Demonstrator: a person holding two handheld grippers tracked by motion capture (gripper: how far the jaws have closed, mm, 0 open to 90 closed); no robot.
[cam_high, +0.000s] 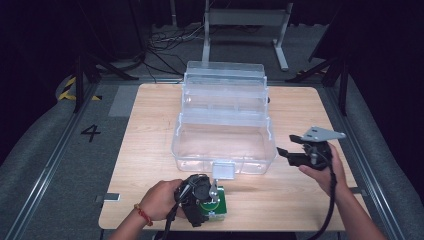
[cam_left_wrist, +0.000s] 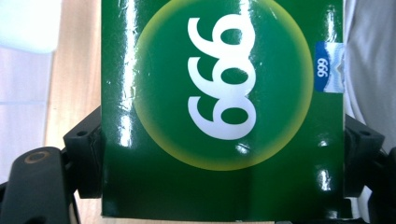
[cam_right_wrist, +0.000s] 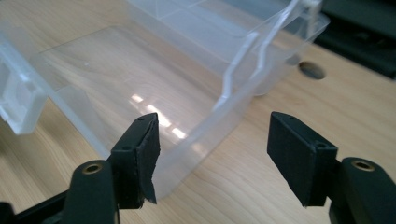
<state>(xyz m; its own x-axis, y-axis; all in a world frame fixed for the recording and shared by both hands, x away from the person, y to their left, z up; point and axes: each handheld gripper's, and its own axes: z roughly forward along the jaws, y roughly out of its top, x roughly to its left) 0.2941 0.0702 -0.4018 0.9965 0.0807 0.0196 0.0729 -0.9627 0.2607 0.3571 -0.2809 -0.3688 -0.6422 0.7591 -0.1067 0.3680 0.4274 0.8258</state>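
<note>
A green carton (cam_high: 220, 204) printed with a white 999 lies at the table's near edge. My left gripper (cam_high: 212, 200) is shut on it, and in the left gripper view the carton (cam_left_wrist: 219, 93) sits between my two black pads (cam_left_wrist: 86, 154), which press on its sides. An open clear plastic tiered box (cam_high: 225, 125) stands mid-table, its front latch (cam_high: 223, 170) just beyond the carton. My right gripper (cam_high: 286, 146) is held above the table to the right of the box, jaws open and pointing at it. In the right gripper view (cam_right_wrist: 212, 123) nothing is between the pads; the box's corner wall (cam_right_wrist: 205, 135) lies beyond them.
The wooden table (cam_high: 150, 150) has bare surface on both sides of the box. A round hole (cam_right_wrist: 311, 70) shows in the tabletop past the box. A metal stand (cam_high: 245, 20) and cables lie on the floor behind the table.
</note>
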